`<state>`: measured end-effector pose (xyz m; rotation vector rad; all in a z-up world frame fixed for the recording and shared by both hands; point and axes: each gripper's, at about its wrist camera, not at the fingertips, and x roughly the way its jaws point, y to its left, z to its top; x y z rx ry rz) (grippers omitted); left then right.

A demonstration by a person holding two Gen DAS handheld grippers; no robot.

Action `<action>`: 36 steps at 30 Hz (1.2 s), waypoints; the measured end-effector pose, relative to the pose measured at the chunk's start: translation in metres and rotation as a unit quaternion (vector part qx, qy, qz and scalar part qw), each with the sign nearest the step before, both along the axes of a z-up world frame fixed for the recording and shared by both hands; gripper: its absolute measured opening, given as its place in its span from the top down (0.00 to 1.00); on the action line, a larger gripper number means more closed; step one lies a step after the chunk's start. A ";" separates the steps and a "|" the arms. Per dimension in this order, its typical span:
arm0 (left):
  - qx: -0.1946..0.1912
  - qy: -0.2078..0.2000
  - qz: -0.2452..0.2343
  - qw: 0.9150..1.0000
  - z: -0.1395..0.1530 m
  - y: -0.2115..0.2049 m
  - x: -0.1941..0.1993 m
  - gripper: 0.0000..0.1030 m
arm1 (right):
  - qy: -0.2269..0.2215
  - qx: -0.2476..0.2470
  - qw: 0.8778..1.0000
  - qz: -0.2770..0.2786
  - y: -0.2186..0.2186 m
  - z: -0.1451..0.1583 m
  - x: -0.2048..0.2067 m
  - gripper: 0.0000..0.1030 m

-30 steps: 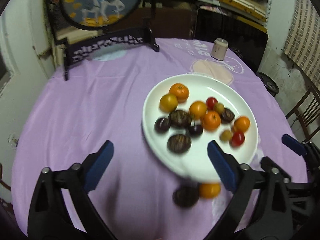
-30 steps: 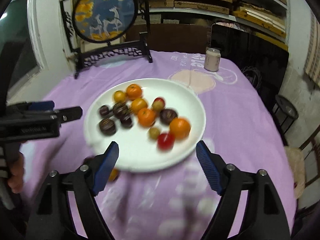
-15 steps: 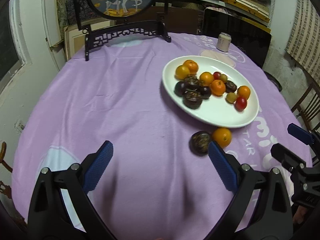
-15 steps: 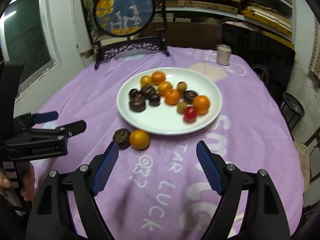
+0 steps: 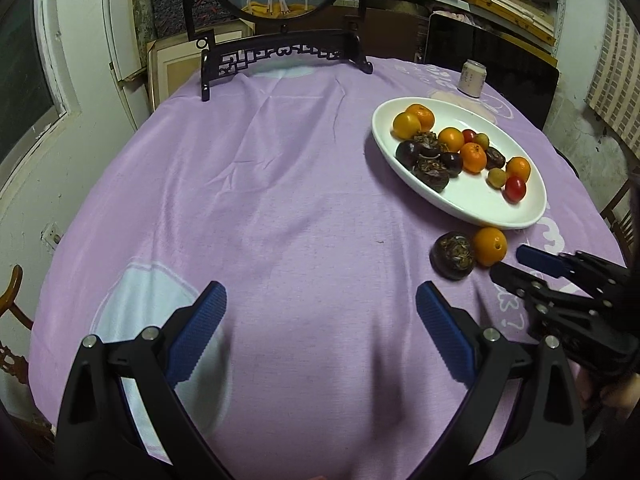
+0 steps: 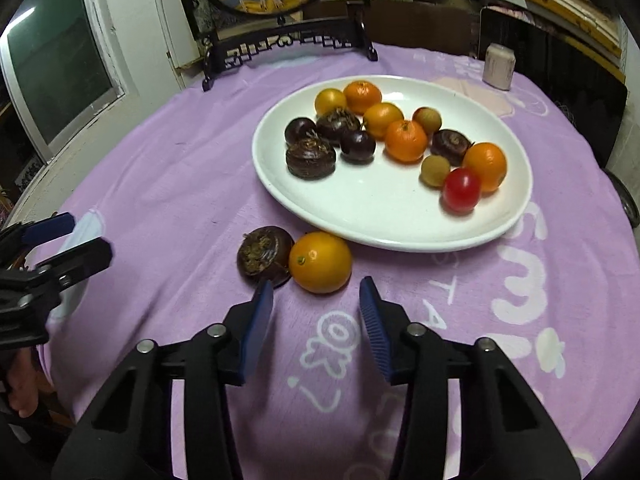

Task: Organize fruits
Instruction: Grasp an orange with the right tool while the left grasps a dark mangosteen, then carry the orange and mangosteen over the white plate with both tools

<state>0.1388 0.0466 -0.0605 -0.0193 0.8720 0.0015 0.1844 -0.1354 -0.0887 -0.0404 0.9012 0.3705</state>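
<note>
Your right tool (image 6: 316, 312) sits low, jaws apart, just short of the orange (image 6: 320, 262).
Your left tool (image 5: 320, 316) hovers wide apart over the bench (image 5: 260, 200); nothing held.

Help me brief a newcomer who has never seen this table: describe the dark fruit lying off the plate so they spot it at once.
Find the white plate of fruit on the purple tablecloth. On the cloth just off its near rim, two fruits touch: the dark fruit and an orange. It is the dark brown, flattened one with a rough dried tuft, unlike its smooth bright neighbour.
</note>
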 end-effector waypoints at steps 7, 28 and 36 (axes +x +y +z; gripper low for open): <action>-0.003 0.003 -0.016 1.000 -0.001 -0.006 0.001 0.05 | 0.008 -0.006 1.000 0.001 0.006 -0.010 0.020 0.65; 0.053 0.050 -0.077 0.994 -0.045 -0.106 0.062 0.11 | -0.011 0.065 0.996 -0.065 -0.091 0.023 -0.055 0.65; 0.030 0.047 -0.090 0.994 -0.051 -0.105 0.069 0.60 | -0.005 0.081 0.995 -0.055 -0.087 0.022 -0.052 0.65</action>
